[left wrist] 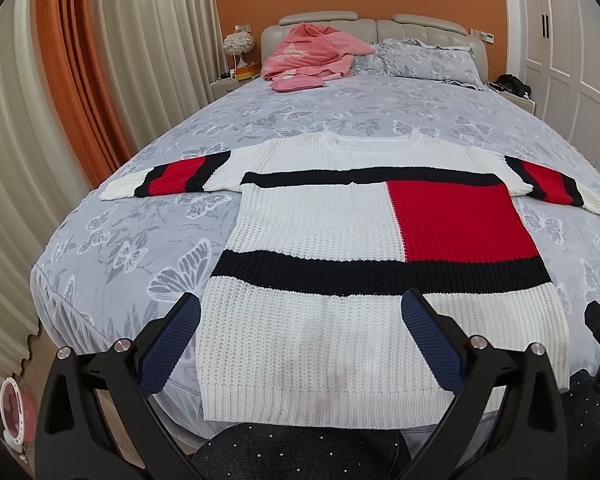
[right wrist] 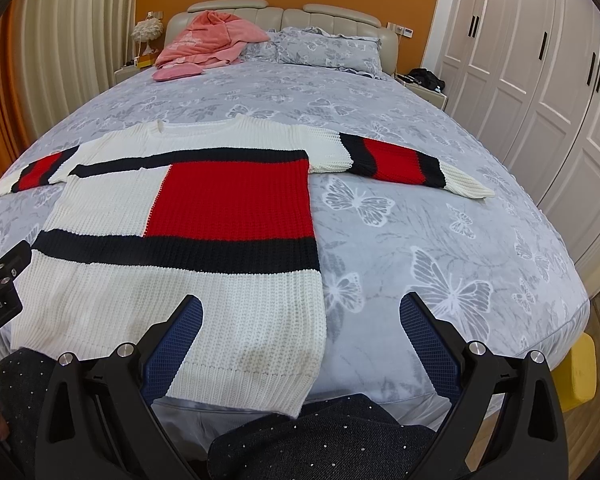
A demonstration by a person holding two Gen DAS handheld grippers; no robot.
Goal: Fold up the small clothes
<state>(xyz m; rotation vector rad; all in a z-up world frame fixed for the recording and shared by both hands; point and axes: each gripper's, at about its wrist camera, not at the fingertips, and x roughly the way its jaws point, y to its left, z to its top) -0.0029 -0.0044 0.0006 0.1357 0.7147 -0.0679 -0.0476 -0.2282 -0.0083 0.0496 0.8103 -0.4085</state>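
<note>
Left wrist view is showing one left gripper (left wrist: 300, 320) spread wide, holding nothing, as is the right gripper (right wrist: 302, 320). One sweater (left wrist: 352, 248) is lying flat at the bed's (left wrist: 148, 216) foot edge, hem nearest, neck pointing toward the headboard, two sleeves spreading sideways; white knit, navy bands, red block.
</note>
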